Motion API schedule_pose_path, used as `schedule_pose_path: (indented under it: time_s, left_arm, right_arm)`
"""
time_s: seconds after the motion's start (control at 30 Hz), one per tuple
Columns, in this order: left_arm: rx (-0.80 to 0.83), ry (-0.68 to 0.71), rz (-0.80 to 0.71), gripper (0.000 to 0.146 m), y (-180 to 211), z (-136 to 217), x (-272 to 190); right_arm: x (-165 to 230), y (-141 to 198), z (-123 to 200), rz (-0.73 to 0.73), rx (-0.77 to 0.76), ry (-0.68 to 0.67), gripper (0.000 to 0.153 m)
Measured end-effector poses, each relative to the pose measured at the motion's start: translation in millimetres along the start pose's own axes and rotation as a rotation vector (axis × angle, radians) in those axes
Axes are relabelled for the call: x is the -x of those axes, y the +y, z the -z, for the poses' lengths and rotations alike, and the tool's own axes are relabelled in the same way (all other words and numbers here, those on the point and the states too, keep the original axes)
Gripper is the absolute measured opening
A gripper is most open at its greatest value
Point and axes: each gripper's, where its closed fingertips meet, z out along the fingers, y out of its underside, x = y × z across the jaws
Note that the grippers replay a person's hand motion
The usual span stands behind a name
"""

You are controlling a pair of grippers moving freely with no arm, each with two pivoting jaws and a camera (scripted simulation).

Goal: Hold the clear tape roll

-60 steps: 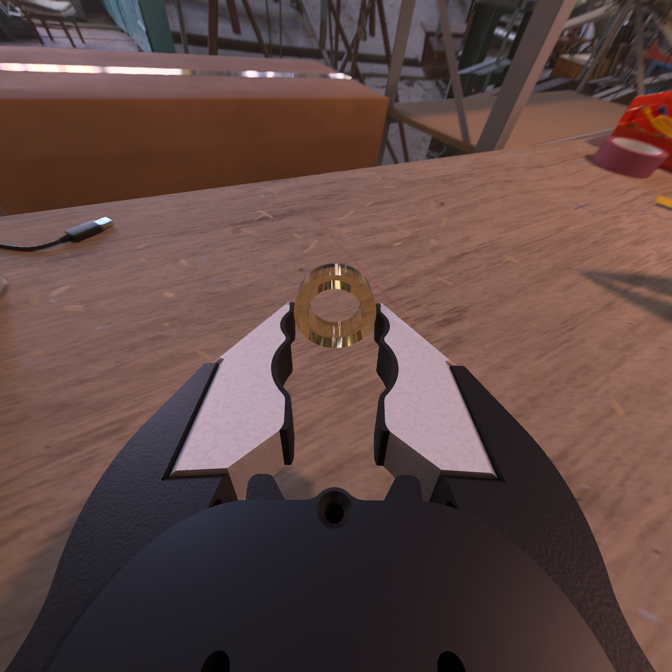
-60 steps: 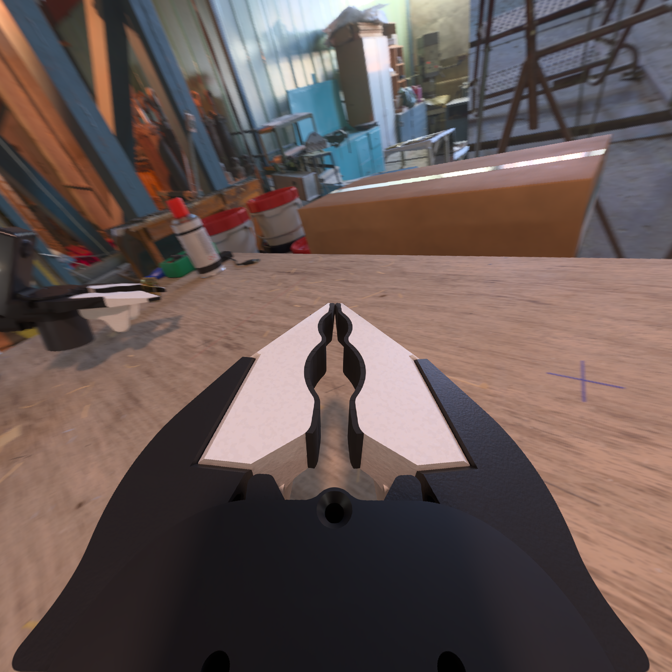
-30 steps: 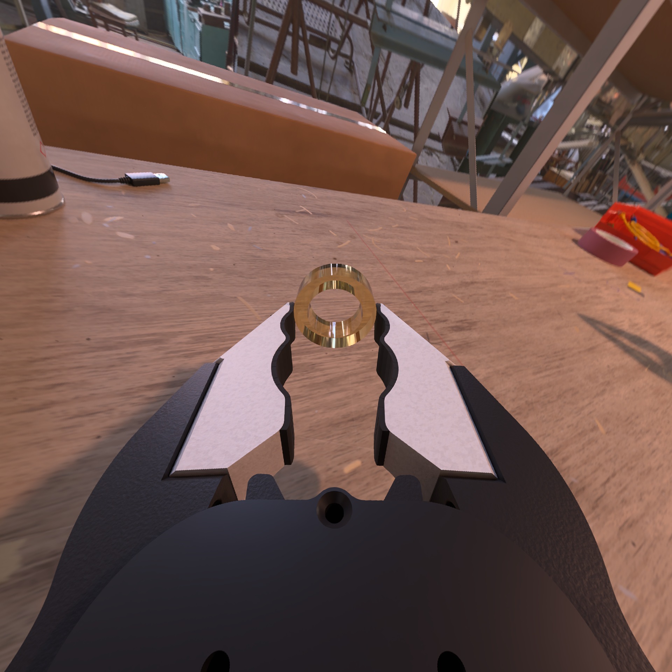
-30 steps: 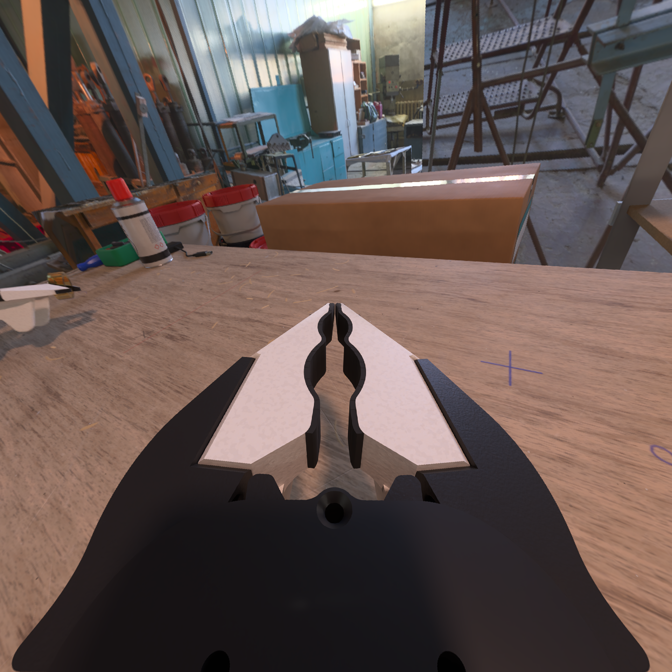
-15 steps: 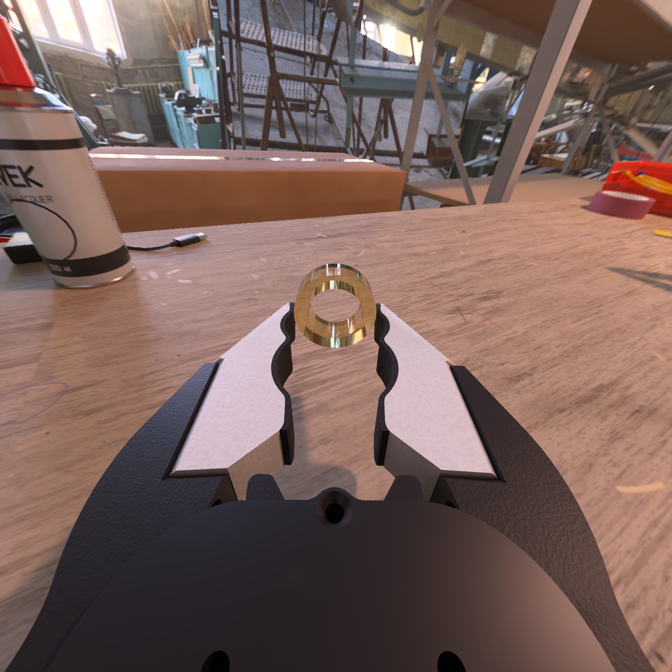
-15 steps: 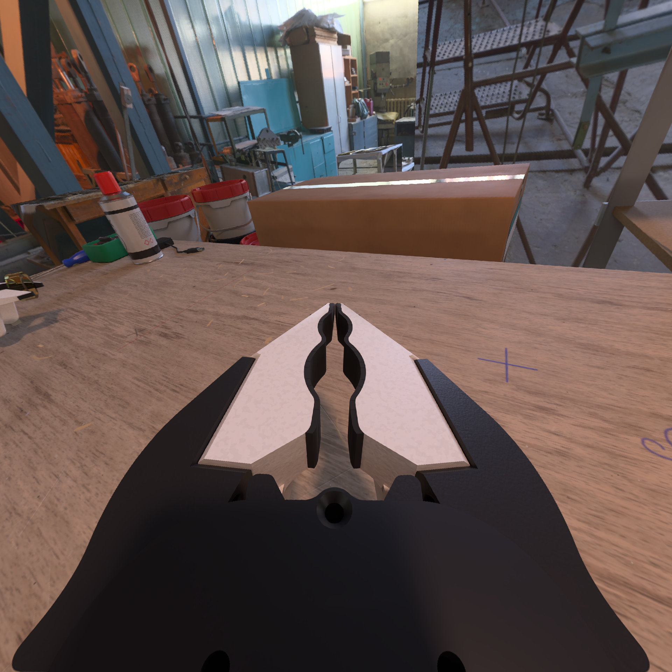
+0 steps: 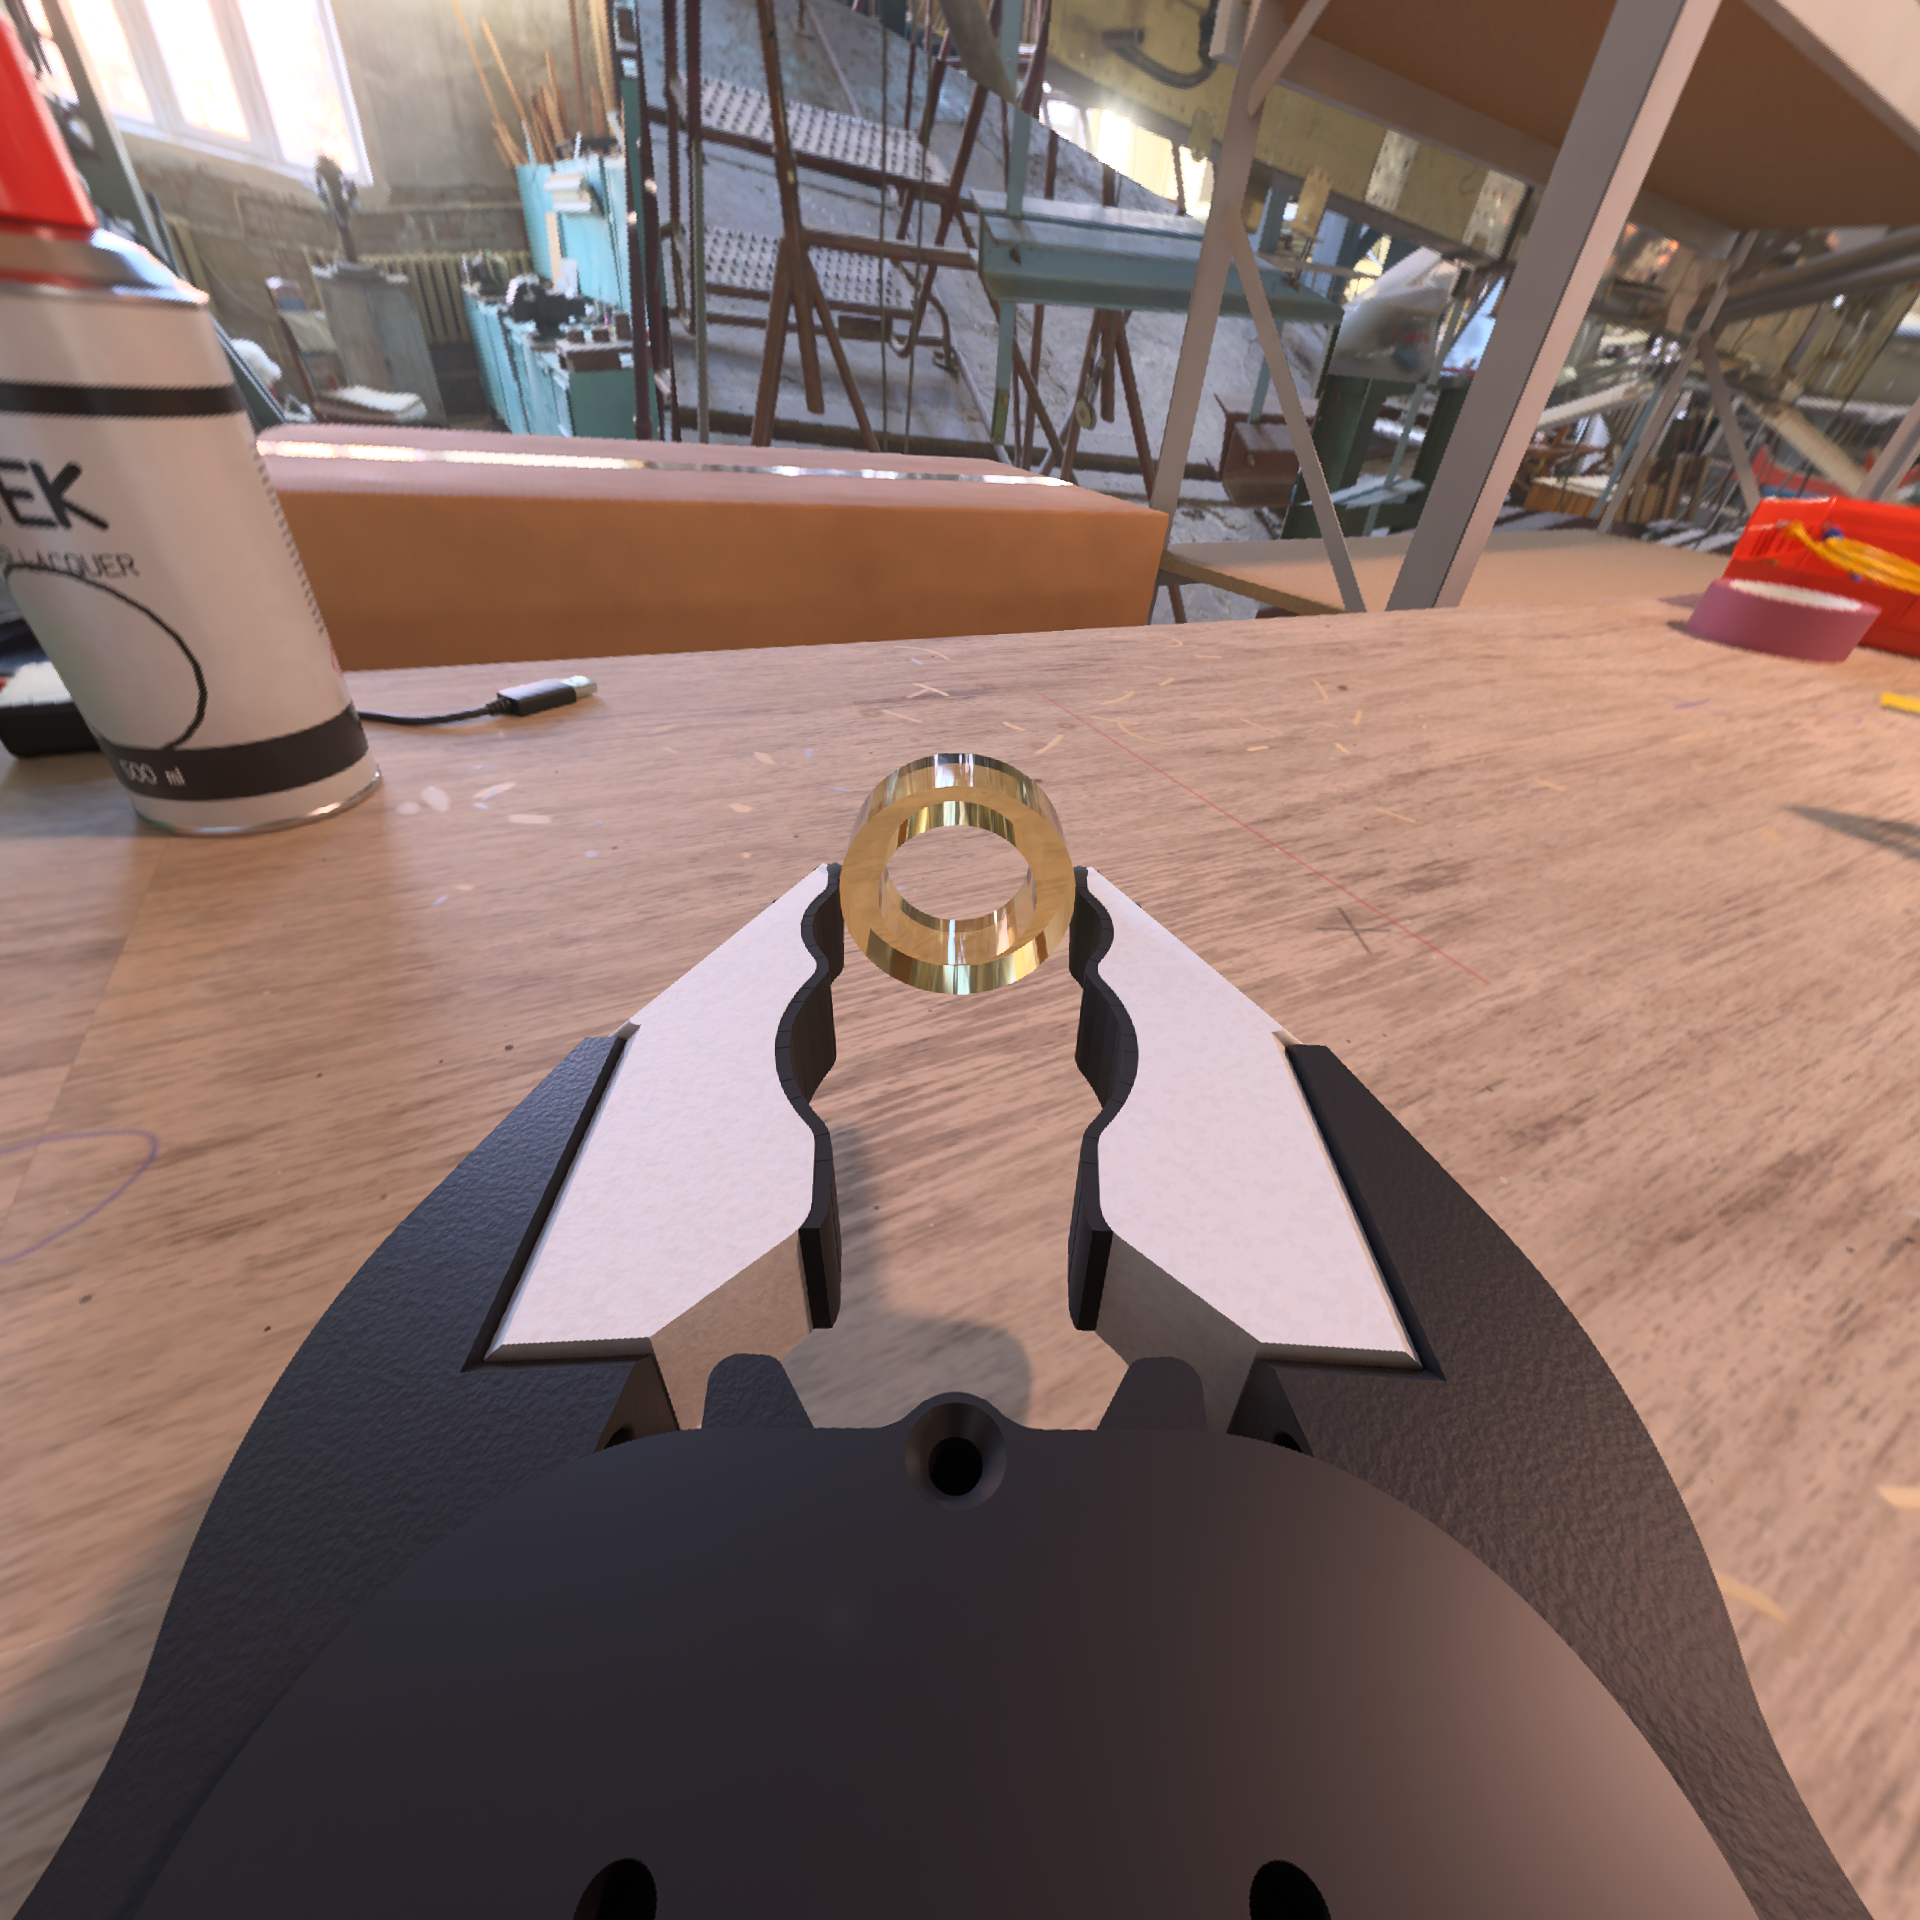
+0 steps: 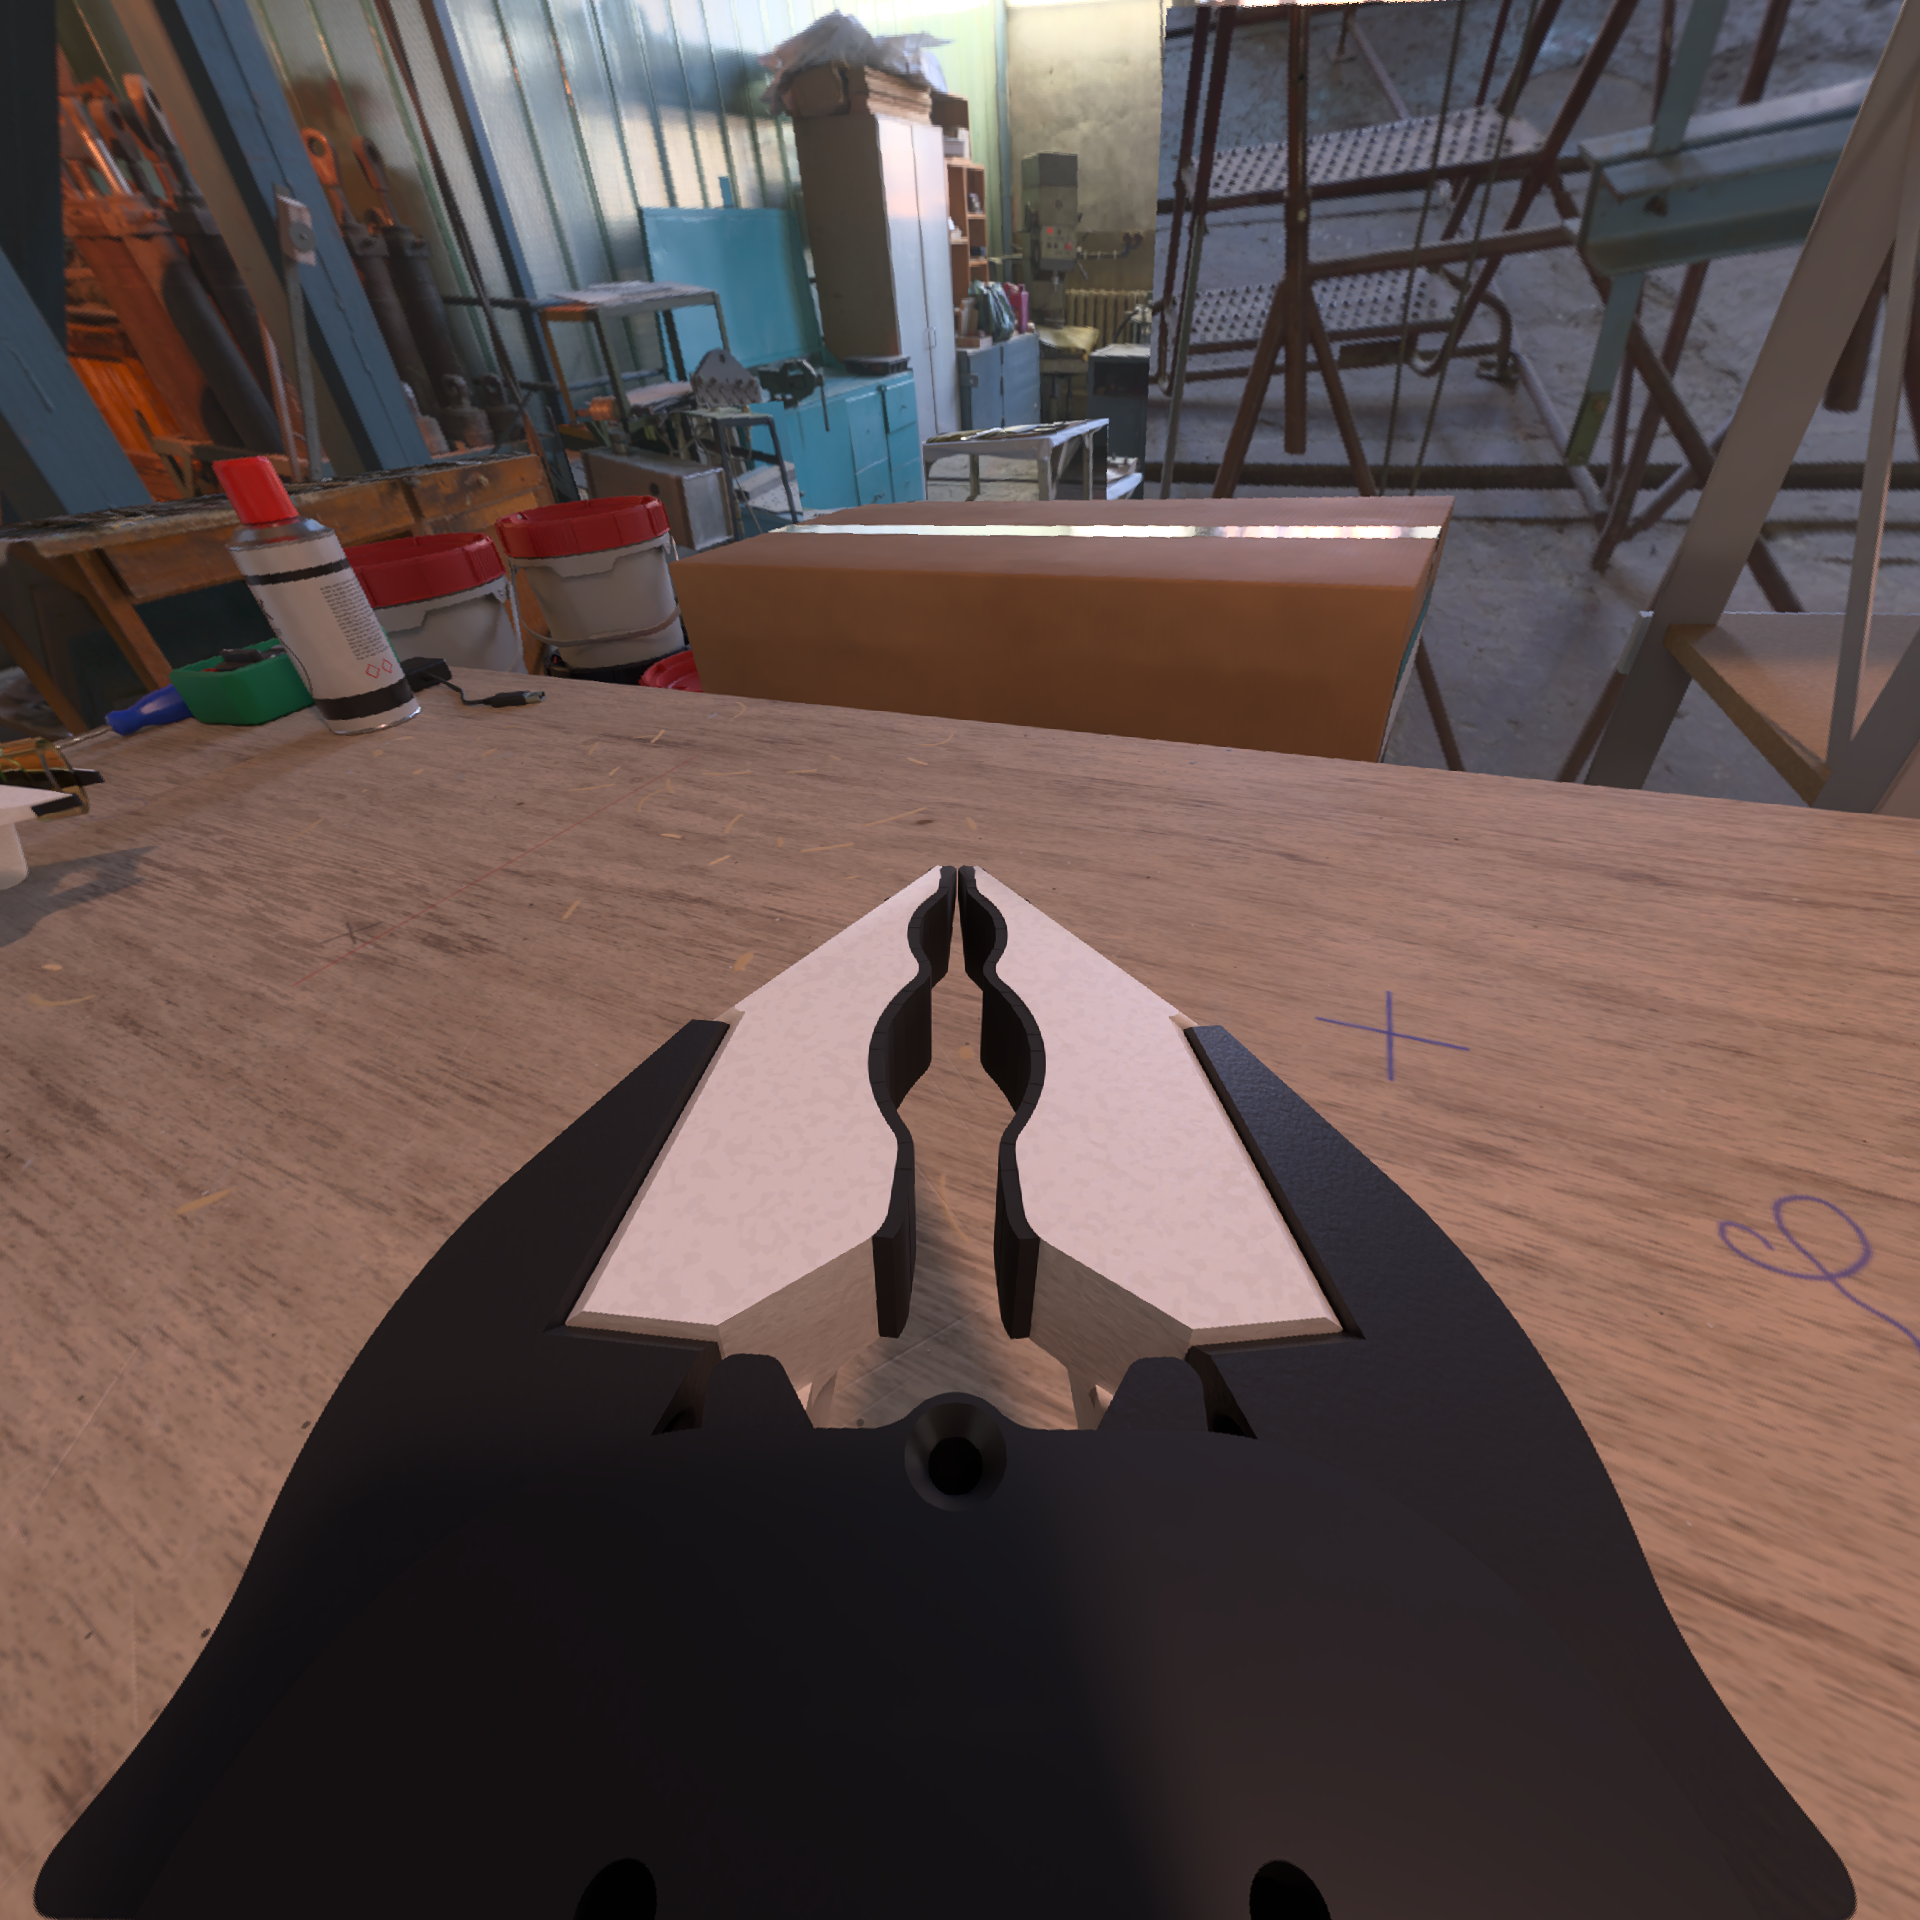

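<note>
While the left gripper grasps the clear tape roll between its fingertips, the amber-tinted ring stands on edge above the plywood worktop, its open centre facing the camera and both pads pressed against its outer sides. A shadow falls on the wood beneath the jaws, and the roll appears to hang clear of the surface, though the gap itself is hard to judge from this angle. Toward the far left corner of the worktop stands a white spray can with a red cap, a black cable trailing just beside its base. A pink tape roll lies near the far right edge, touching or just in front of a red box. Beyond the far edge sits a long brown carton. The right gripper is clenched on nothing, its fingertips meeting over bare wood, with a blue pen cross marked on the worktop to its right and the same spray can and a green object at the far left corner
</note>
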Motion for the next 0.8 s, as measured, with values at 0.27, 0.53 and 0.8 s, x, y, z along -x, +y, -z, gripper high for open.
schedule_pose_path:
  time_s: [0.27, 0.53, 0.8]
  left_arm:
    - [-0.005, -0.010, 0.059, 0.043, -2.3, 0.8, 10.6]
    - [0.007, -0.026, -0.067, 0.043, 1.4, -0.1, 4.0]
    - [0.014, -0.031, -0.036, 0.043, 1.8, 0.5, 7.4]
  right_arm:
    - [-1.6, 3.2, -0.9, 0.005, 0.020, 0.008, 0.000]
    - [-0.1, 6.0, -2.5, 0.013, 0.037, 0.005, 0.000]
    - [-3.1, 7.5, -2.4, -0.005, 0.041, 0.008, 0.000]
